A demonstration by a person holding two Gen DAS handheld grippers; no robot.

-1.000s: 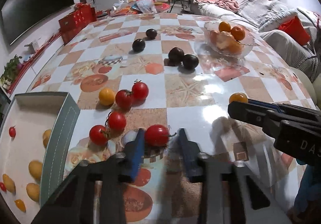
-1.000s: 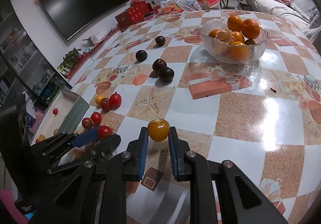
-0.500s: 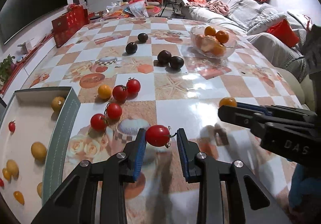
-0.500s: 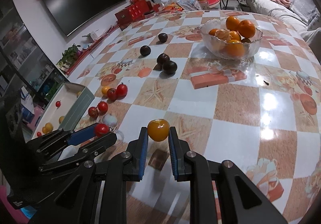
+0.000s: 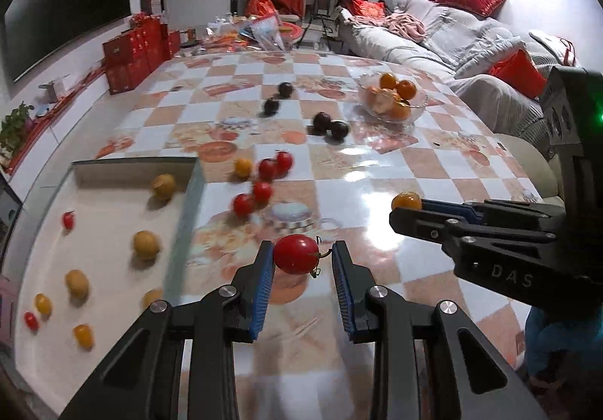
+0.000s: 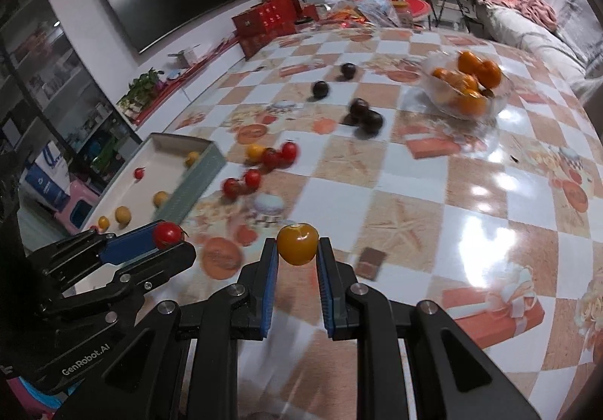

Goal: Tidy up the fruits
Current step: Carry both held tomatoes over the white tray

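Taking the white tray (image 5: 113, 231) as my landmark, it sits at the left edge of the bench (image 5: 414, 171), with a grey-green rim. Inside it lie several yellow fruits (image 5: 145, 245) and a few small red ones (image 5: 68, 219), scattered apart from one another.

Just to the right of the tray's near corner, my left tool (image 5: 301, 258) hangs above the bench with a red tomato (image 5: 296, 254) between its blue pads (image 5: 264, 280). The left pad touches the tomato; the right one meets only its green stalk, so the fingers are drawn narrow around the fruit. In the right wrist view the same tomato (image 6: 168, 234) sits at the tip of that tool (image 6: 166, 239), near the tray's near end.

Beyond the tray's right wall, a loose group of red tomatoes (image 5: 252, 197) and one yellow tomato (image 5: 243, 167) rest on the bench, close together.

Farther right of the tray, my right tool (image 6: 297, 254) pinches an orange-yellow tomato (image 6: 297, 244) between both pads, lifted off the bench. In the left wrist view this fruit (image 5: 406, 200) shows at the tip of the right tool (image 5: 409, 209).

Well beyond the tray, toward the far middle of the bench, four dark round fruits (image 5: 331, 126) lie: two touching, two apart further back. To the right of those stands a clear glass bowl (image 5: 416, 107) holding oranges (image 5: 395, 96).
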